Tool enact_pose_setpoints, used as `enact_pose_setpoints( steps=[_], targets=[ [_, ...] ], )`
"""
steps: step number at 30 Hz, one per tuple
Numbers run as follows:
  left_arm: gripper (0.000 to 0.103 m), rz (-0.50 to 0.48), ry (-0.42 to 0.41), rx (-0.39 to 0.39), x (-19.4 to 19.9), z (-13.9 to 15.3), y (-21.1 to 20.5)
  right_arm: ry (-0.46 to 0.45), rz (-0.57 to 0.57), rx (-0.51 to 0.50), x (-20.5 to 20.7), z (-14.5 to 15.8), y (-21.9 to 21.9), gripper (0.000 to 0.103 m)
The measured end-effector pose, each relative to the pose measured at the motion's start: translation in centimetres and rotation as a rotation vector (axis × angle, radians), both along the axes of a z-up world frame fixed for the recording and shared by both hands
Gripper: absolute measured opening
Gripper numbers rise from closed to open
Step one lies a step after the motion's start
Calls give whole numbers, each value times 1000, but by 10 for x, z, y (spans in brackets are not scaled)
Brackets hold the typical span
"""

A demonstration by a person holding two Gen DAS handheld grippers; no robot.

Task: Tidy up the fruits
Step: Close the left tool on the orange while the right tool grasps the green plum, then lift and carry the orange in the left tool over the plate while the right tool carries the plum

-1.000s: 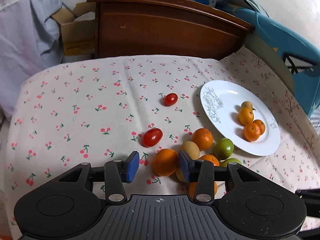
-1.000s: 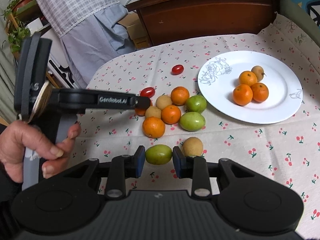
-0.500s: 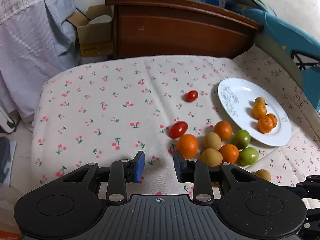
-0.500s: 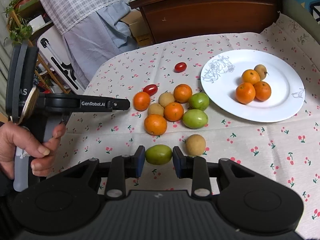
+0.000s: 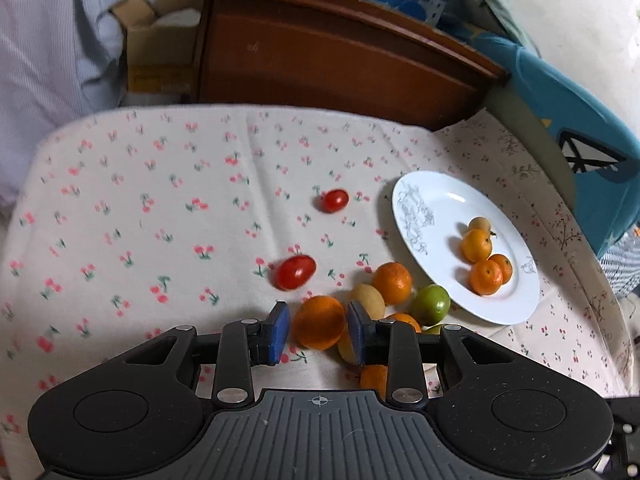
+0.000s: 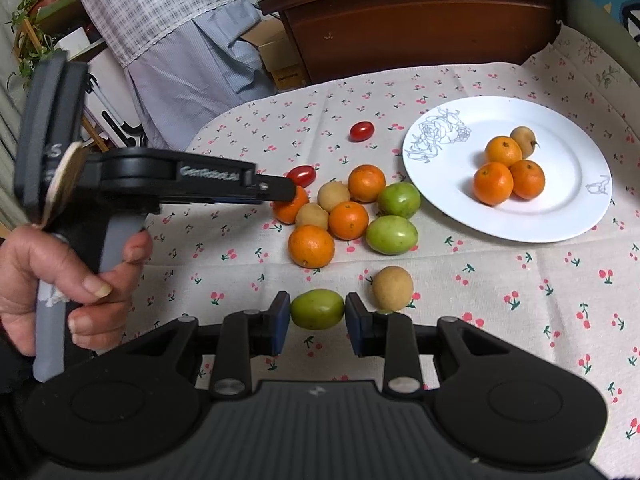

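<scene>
My left gripper [image 5: 318,322] is shut on an orange [image 5: 319,322] at the left edge of the loose fruit pile, with a blue pad against each side. The right wrist view shows that gripper [image 6: 294,194] reaching in from the left, held by a hand [image 6: 60,280]. My right gripper [image 6: 317,312] is shut on a green fruit [image 6: 317,309] near the table's front. A white plate [image 6: 560,140] at the right holds three small oranges and one tan fruit. Oranges, tan fruits and two green fruits [image 6: 392,216] lie in the pile beside it.
Two cherry tomatoes [image 5: 335,200] [image 5: 295,272] lie apart on the cherry-print cloth, left of the plate [image 5: 420,200]. A lone tan fruit [image 6: 393,288] sits just right of my right gripper. A wooden headboard [image 5: 340,64] stands behind the table, and a blue chair [image 5: 580,128] to the right.
My left gripper narrowed its jaws while drawn back from the pile, then came forward and took the leftmost orange between its pads. The right gripper stayed put with the green fruit.
</scene>
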State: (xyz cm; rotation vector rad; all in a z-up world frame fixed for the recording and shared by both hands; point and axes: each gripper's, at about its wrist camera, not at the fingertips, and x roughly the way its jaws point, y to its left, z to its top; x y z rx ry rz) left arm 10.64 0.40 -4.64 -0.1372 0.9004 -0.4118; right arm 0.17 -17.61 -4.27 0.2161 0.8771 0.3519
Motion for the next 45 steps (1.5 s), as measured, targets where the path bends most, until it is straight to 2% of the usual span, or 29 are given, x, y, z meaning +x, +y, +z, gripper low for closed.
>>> enact_pose_setpoints(
  steps=[6, 11, 17, 24, 32, 38, 45],
  targets=[
    [29, 20, 22, -56, 4, -5, 4, -2, -9, 5, 0, 0, -2, 30],
    [27, 30, 18, -52, 2, -5, 5, -6, -12, 2, 0, 0, -2, 30],
    [27, 43, -44, -17, -5, 7, 8, -22, -38, 19, 3, 5, -8, 30],
    [27, 44, -99, -10, -11, 19, 9, -44, -52, 32, 6, 10, -11, 30],
    [27, 20, -185, -4, -18, 37, 0, -100, -128, 82, 12, 28, -29, 30],
    [27, -12, -237, -22, -20, 53, -10, -149, -194, 110, 19, 45, -49, 30],
    [27, -57, -248, -62, -12, 67, -27, -195, -263, 105, 29, 63, -76, 30]
  ],
)
